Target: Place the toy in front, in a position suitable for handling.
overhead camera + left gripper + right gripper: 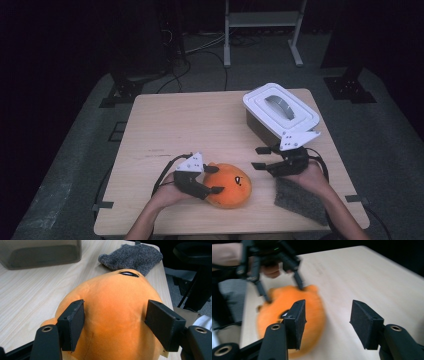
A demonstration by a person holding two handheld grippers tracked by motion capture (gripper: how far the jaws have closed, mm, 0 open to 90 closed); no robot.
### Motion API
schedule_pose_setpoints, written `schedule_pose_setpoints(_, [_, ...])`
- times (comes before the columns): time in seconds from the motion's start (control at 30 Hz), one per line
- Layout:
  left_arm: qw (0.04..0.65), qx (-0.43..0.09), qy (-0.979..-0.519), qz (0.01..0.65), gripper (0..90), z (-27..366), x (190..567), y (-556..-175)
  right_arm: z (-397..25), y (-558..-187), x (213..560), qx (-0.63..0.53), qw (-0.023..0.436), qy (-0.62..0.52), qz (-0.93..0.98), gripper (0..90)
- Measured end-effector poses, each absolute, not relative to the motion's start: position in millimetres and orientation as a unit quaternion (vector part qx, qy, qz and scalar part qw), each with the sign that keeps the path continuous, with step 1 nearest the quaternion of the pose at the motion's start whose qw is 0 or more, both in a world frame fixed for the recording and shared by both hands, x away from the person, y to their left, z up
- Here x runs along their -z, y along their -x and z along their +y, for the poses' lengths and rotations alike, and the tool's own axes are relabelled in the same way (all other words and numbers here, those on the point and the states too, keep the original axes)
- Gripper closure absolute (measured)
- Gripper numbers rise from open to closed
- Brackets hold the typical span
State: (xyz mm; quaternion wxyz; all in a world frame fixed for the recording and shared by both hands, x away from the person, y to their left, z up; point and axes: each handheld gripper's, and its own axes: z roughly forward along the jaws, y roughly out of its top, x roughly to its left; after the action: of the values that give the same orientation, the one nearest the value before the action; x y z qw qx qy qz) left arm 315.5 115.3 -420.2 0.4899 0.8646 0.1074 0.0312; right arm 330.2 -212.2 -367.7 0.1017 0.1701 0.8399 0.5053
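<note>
Two grippers noted. My left gripper (211, 180) clamps the orange plush toy (230, 191) near the table's (190, 120) 6 o'clock edge. My right gripper (260, 157) stands empty, jaws apart, bare tabletop at its 9 o'clock, the white-lidded bin (280, 111) at 12, the grey cloth (300, 199) at 5.
</note>
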Motion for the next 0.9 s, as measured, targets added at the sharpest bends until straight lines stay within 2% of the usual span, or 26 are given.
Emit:
schedule_pose_setpoints(0.23, [0.487, -0.027, -0.867, 0.105, 26.9, 114.8, 420.4, -316.2, -235.2, -353.8, 345.0, -0.498, 0.138, -0.188, 0.835, 42.3])
schedule_pose_setpoints(0.9, [0.485, -0.030, -0.867, 0.106, 21.2, 116.3, 418.0, -320.7, -267.7, -413.3, 317.5, -0.473, 0.178, -0.220, 0.834, 39.8])
